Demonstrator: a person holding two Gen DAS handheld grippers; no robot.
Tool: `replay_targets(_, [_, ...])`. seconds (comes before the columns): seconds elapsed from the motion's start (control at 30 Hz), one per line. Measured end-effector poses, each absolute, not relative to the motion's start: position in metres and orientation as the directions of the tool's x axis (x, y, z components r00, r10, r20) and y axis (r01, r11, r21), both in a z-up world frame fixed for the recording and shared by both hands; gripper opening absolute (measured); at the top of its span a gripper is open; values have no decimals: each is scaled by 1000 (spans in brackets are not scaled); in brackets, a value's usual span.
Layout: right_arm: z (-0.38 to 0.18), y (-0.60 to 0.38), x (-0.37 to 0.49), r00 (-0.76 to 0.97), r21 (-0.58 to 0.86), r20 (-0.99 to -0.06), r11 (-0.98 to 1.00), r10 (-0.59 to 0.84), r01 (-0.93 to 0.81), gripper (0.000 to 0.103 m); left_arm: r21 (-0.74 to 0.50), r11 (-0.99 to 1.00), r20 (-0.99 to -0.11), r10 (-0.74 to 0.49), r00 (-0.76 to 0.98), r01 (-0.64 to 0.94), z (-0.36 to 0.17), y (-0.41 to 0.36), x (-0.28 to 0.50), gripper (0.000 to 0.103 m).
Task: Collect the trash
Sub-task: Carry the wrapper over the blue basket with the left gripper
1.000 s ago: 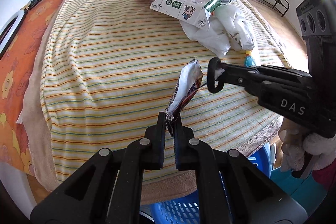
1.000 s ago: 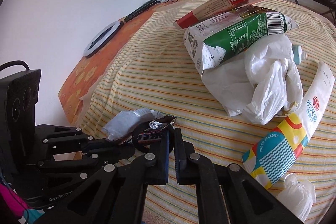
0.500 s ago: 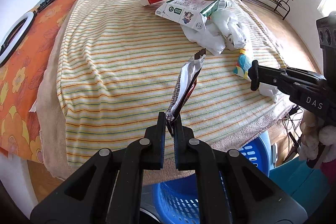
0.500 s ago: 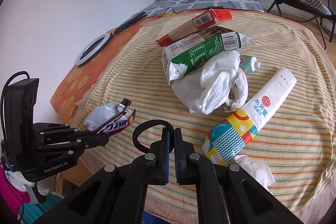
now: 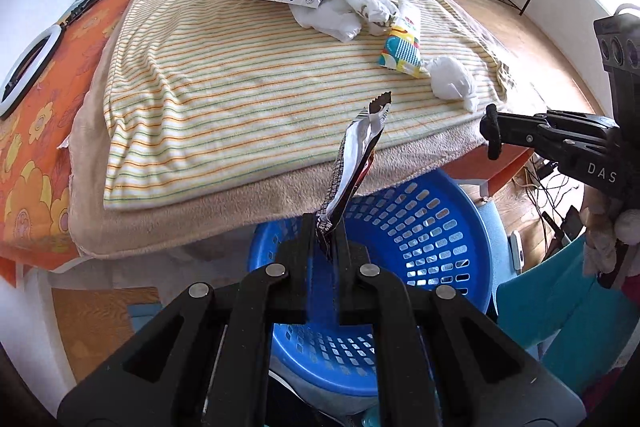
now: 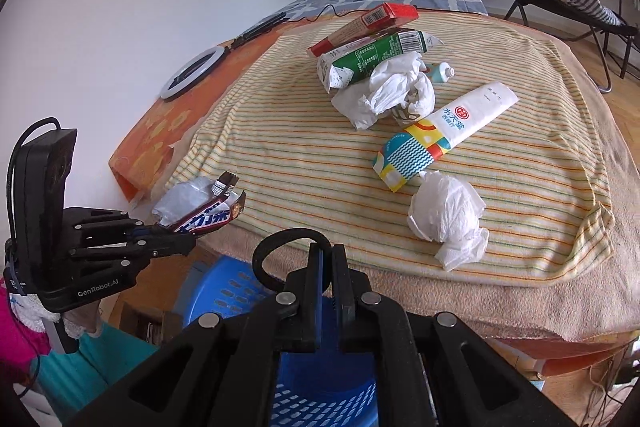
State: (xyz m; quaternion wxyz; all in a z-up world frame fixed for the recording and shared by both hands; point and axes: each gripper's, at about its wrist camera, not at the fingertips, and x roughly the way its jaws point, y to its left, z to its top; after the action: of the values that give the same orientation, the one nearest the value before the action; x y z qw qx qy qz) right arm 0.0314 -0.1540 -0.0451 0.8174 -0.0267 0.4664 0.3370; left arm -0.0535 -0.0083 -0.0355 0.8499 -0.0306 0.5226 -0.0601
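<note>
While pinched in left gripper (image 5: pixel 325 227), candy wrapper (image 5: pixel 354 167) above blue basket (image 5: pixel 432 227)

The basket (image 5: pixel 420 227) is partly hidden by the left gripper (image 5: pixel 325 239) and cut off at the bottom. The carton (image 6: pixel 372 59) is partly covered by tissue (image 6: pixel 396 87). The small tube (image 6: pixel 440 71) is mostly hidden.

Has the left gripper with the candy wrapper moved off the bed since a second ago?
Yes. The left gripper, shut on the candy wrapper, has pulled back past the edge of the striped blanket and is now over the blue basket.
</note>
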Motion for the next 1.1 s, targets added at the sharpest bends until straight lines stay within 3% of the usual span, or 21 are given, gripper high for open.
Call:
replay_targets(0.73, [-107,-157,-23,249,224,-864,776,438,-589,2,-116,992,-947,-127,296,57,-108,-34,-84,5])
replay_targets(1.1, [-130,-149,-27,199,229,-889,775,413,-590,7,-91,993,-958,-108,264,77,-124,-41,-83,5])
